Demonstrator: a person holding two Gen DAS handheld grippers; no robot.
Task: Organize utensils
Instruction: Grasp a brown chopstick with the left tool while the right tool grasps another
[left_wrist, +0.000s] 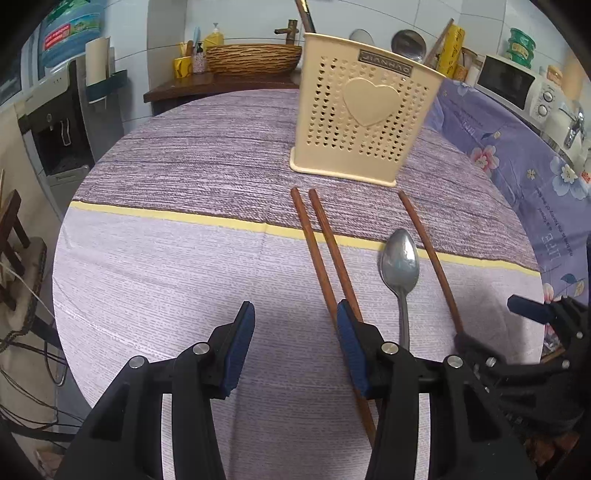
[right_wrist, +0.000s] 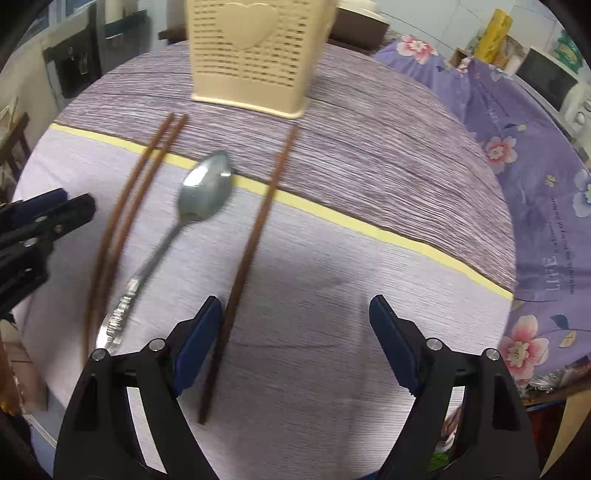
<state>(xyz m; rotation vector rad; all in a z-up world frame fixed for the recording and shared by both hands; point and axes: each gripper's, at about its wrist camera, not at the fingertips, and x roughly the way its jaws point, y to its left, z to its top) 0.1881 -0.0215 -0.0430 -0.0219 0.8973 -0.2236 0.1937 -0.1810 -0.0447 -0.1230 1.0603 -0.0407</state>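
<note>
A cream perforated utensil holder (left_wrist: 365, 110) (right_wrist: 255, 55) with a heart on its front stands upright at the back of the round table. In front of it lie a pair of brown chopsticks (left_wrist: 321, 251) (right_wrist: 129, 206), a metal spoon (left_wrist: 400, 266) (right_wrist: 207, 184) and a single chopstick (left_wrist: 428, 251) (right_wrist: 266, 206). My left gripper (left_wrist: 295, 306) is open low over the cloth, and the pair runs under its right finger. My right gripper (right_wrist: 295, 299) is open wide, with the single chopstick just inside its left finger (right_wrist: 199, 339), untouched as far as I can see.
A purple striped cloth with a yellow band (left_wrist: 166, 214) covers the table. A floral cloth (right_wrist: 535, 166) drapes the surface to the right, with a microwave (left_wrist: 506, 81) behind it. A wicker basket (left_wrist: 253, 57) sits on a far shelf. A water dispenser (left_wrist: 59, 122) stands at left.
</note>
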